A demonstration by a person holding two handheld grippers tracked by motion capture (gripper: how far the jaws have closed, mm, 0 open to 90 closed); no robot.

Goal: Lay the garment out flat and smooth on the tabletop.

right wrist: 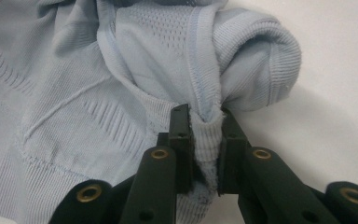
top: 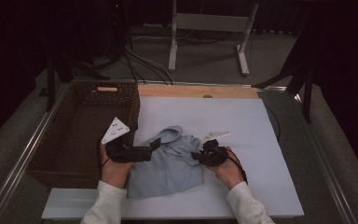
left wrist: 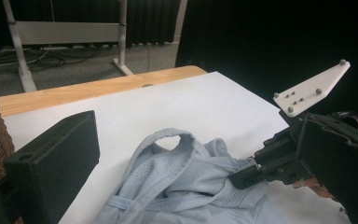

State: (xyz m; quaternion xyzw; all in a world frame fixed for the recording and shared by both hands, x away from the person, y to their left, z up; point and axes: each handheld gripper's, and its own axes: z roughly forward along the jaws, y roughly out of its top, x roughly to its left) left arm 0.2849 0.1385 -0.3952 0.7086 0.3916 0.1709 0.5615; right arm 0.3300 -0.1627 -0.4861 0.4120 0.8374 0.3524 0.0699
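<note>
Here, the right gripper (right wrist: 204,122) is clamping a ribbed fold of the light-blue knit top (top: 170,163) lying on the white tabletop (top: 242,121).
The garment is sitting between both grippers; the left gripper (top: 154,144) is hovering with jaws apart at its far edge. Judging from this, a good lift is needing a matching left-side pinch, taking only one layer, before raising evenly toward the wicker basket (top: 74,135).

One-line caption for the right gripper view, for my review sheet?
Right gripper pinching a bunched fold of the light blue garment on the white table.
</note>
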